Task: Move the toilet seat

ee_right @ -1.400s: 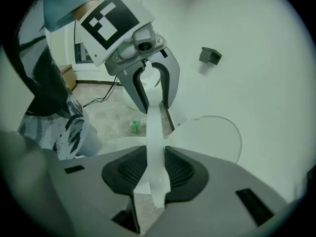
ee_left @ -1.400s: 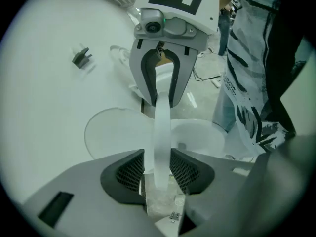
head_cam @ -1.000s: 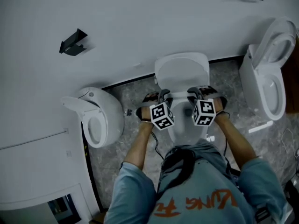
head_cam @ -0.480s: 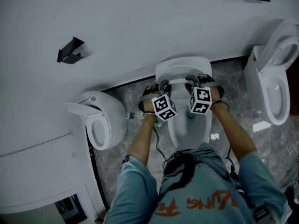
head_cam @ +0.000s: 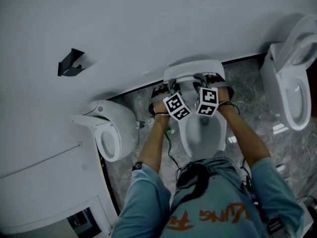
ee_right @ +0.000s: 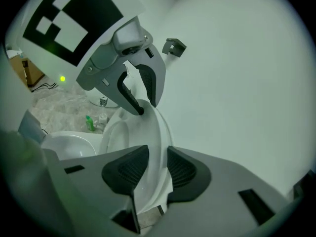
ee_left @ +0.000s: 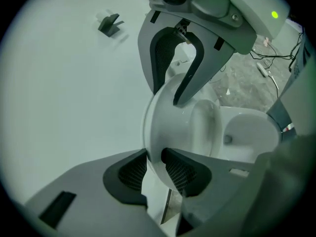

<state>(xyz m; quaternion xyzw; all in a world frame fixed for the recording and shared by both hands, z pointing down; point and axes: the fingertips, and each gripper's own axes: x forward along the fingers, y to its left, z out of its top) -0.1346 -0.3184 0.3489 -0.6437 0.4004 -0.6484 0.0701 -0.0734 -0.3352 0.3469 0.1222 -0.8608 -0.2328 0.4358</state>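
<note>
Head view showed the toilet seat [head_cam: 194,68] raised against the far wall above the bowl [head_cam: 200,130], its rim between the pads of the left gripper [ee_left: 155,166] and right gripper [ee_right: 154,169], both jaws opening, so the lift looked nearly finished and the next move called for a clean release.

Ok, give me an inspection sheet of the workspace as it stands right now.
Surface: grey marbled floor, with a white wall behind.
Job's things: toilet seat raised near upright above the toilet bowl.
Clutter: green bottle on the floor left of the bowl; white scrap to its right.
Grippers: left gripper and right gripper each have the seat's rim between their jaws, pads touching it; both sets of jaws are opening.
Cables: black cable hangs by the left forearm; loose floor cables.
Surroundings: second toilet on the left, third toilet on the right, black bracket on the wall.
</note>
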